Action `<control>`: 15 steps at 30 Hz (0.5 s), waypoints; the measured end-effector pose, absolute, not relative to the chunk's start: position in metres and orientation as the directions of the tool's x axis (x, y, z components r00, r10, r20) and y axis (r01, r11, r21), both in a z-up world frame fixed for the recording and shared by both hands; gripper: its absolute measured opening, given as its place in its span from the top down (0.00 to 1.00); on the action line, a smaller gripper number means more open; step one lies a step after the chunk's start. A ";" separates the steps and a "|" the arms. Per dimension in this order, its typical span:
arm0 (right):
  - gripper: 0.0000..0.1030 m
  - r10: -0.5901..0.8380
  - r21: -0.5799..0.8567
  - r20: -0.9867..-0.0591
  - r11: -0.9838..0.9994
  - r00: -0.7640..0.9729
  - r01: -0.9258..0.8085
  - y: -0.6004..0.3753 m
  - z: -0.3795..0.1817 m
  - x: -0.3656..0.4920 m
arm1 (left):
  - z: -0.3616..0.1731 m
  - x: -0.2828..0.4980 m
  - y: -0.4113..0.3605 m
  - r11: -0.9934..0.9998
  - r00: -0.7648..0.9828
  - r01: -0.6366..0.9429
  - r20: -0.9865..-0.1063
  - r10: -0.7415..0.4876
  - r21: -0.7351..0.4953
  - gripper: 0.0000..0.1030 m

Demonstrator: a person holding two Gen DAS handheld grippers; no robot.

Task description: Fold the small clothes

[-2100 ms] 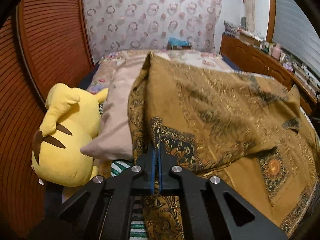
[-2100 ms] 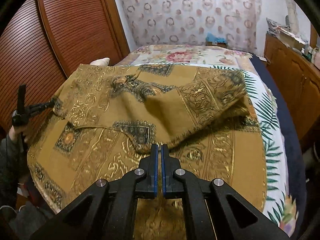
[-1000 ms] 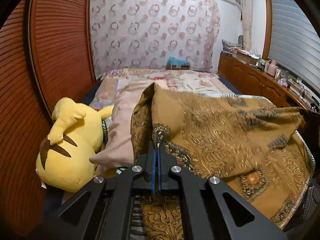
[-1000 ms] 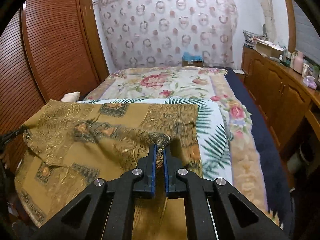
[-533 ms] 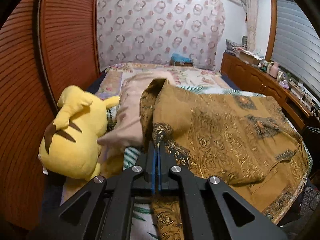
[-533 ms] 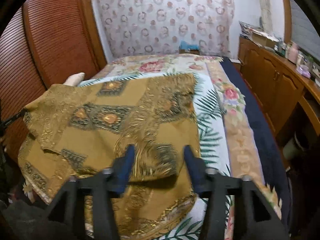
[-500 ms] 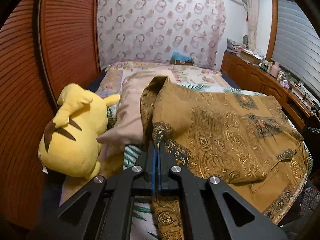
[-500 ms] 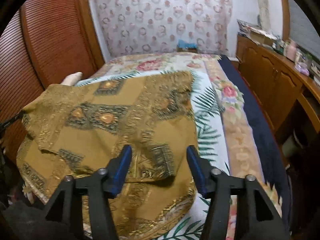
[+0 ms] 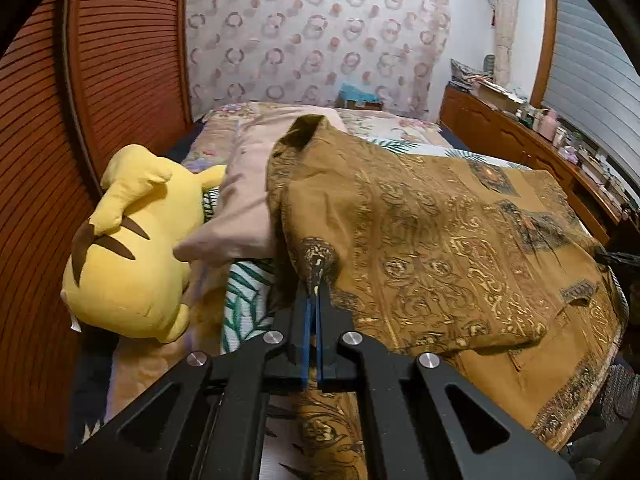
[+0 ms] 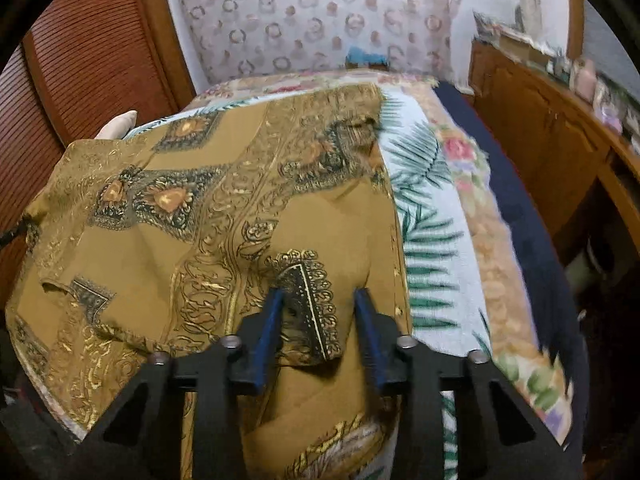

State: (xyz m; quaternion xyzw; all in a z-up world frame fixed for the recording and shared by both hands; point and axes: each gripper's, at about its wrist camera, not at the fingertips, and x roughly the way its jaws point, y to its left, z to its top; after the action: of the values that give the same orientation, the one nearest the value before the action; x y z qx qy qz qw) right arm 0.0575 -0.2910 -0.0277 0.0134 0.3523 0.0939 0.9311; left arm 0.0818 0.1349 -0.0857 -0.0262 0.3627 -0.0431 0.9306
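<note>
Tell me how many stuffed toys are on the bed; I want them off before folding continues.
1. A yellow plush toy lies at the bed's left edge beside the pink pillow. Others may hide under the brown patterned cloth.

Thin ochre cloth (image 10: 224,216) with glinting gold print; slatted glossy wooden doors (image 9: 120,64).

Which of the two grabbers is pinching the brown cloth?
The left gripper: its jaws are shut on the brown cloth. The right gripper has jaws apart, closing, not pinching.

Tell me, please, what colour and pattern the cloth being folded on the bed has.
Mustard-brown cloth with gold scrollwork and dark ornamental panels; right wrist view shows it best.
</note>
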 end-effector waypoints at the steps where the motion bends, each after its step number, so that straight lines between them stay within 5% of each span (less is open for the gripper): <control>1: 0.89 0.194 0.089 -0.651 0.980 0.734 -0.180 -0.290 -0.026 0.058 | -0.084 0.080 0.134 0.995 0.737 0.063 -0.668 -0.097 -0.076 0.98; 3: 0.96 0.209 0.088 -0.644 0.976 0.736 -0.200 -0.289 -0.023 0.058 | -0.076 0.076 0.132 0.996 0.750 0.064 -0.655 -0.094 -0.070 0.98; 15: 0.97 0.228 0.048 -0.579 0.968 0.783 -0.246 -0.296 0.018 0.009 | -0.038 0.032 0.147 0.997 0.780 0.053 -0.621 -0.077 -0.058 0.98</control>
State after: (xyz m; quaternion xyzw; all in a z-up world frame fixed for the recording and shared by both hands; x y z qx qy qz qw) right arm 0.0087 -0.2964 0.0184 -0.0151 0.3044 0.1254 0.9441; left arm 0.0319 0.1467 -0.0376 -0.0186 0.3299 -0.0345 0.9432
